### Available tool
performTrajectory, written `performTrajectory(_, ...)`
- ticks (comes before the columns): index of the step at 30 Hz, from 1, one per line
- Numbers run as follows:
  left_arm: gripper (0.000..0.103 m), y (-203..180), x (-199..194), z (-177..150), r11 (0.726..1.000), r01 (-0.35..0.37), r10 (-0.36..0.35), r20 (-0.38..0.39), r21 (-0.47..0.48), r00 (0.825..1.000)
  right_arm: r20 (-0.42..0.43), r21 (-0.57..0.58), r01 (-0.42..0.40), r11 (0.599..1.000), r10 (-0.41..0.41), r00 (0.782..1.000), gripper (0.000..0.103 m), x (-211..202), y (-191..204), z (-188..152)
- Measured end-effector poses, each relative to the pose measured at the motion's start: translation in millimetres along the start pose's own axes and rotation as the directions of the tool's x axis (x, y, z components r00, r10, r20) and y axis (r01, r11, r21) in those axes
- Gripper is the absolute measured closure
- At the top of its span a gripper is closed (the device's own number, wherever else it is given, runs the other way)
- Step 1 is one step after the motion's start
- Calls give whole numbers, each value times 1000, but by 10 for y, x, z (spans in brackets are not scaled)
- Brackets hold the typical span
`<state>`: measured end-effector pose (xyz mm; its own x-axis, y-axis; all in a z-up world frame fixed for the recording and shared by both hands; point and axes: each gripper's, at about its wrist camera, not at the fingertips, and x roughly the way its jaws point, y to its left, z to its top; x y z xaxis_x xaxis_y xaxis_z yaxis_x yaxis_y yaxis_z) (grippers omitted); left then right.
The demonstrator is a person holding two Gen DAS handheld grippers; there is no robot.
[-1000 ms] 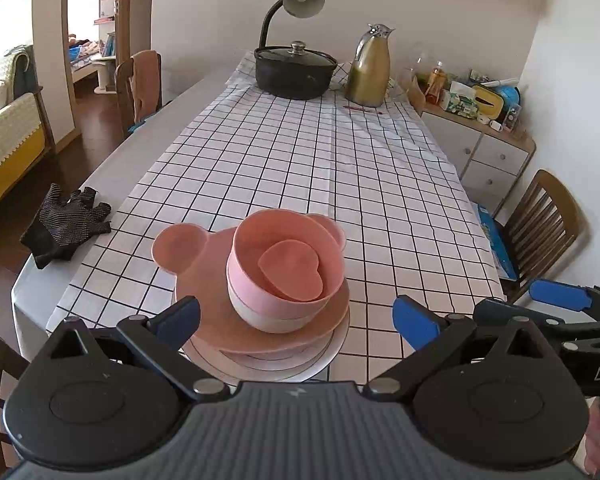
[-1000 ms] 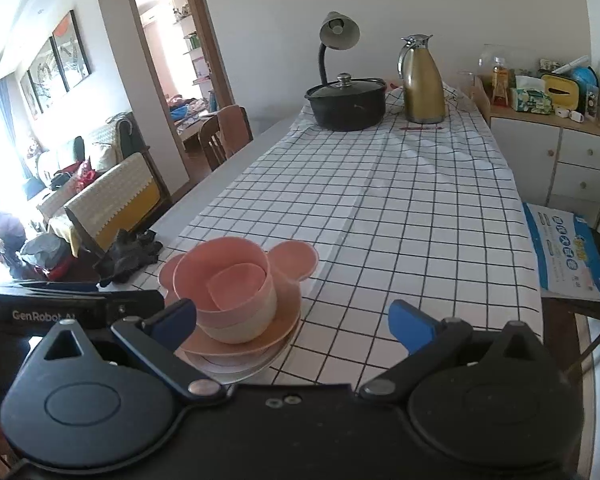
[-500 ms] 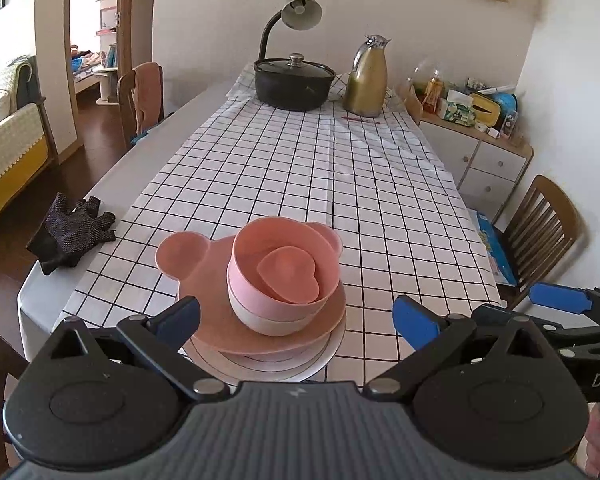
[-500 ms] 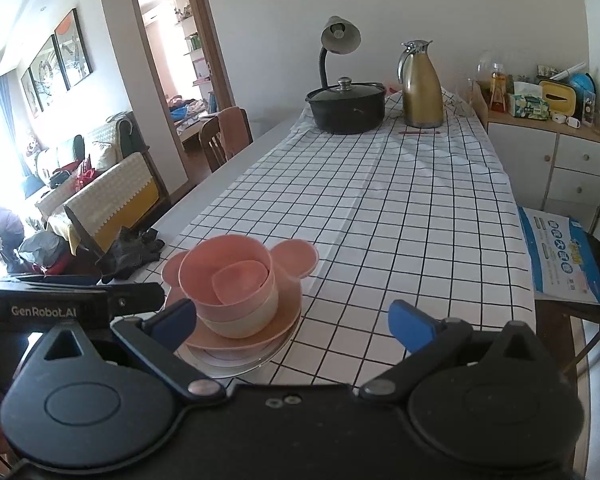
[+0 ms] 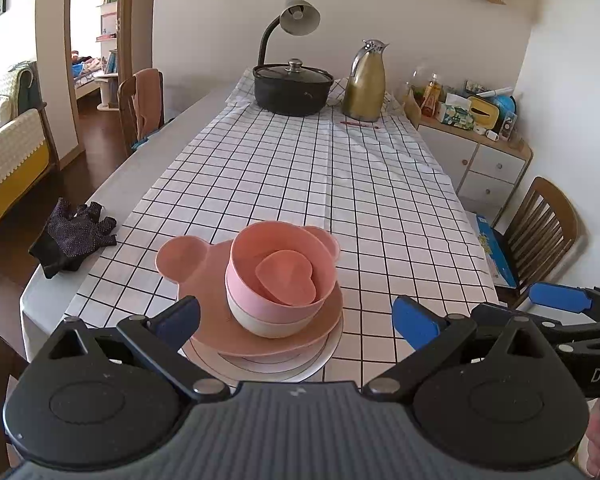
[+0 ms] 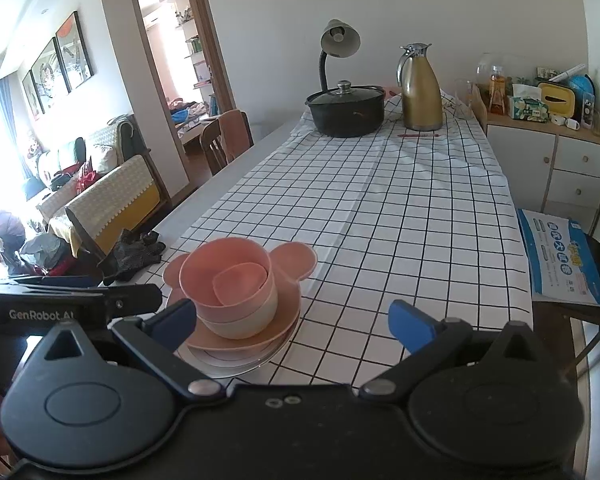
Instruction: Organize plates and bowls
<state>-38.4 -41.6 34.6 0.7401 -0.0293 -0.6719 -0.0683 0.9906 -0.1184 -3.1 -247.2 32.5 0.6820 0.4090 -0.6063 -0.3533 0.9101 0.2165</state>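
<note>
One stack stands near the table's front edge. At the bottom are white plates (image 5: 320, 354), then a pink bear-eared plate (image 5: 188, 258), a cream bowl (image 5: 260, 322), a pink bowl (image 5: 240, 276) and a small pink heart dish (image 5: 286, 276) inside it. The stack also shows in the right wrist view (image 6: 236, 300). My left gripper (image 5: 296, 316) is open and empty, just in front of the stack. My right gripper (image 6: 292, 320) is open and empty, to the right of the stack.
A black glove (image 5: 74, 236) lies at the table's left edge. A black lidded pot (image 5: 292, 88), a desk lamp (image 5: 296, 20) and a gold jug (image 5: 364, 84) stand at the far end. Wooden chairs (image 5: 540, 224) flank the table. A cabinet (image 6: 548, 160) stands at right.
Both grippers have pulled back and risen a little from the stack, so more of the table and room shows. The stack has not moved.
</note>
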Motion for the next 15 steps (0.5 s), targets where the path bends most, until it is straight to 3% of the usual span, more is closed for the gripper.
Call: performTrajectory(15,0,-46,-14,15,1000,-2,1,12,12,1000,-2,-4,-8,1000,8,1000,1,14,-20,22)
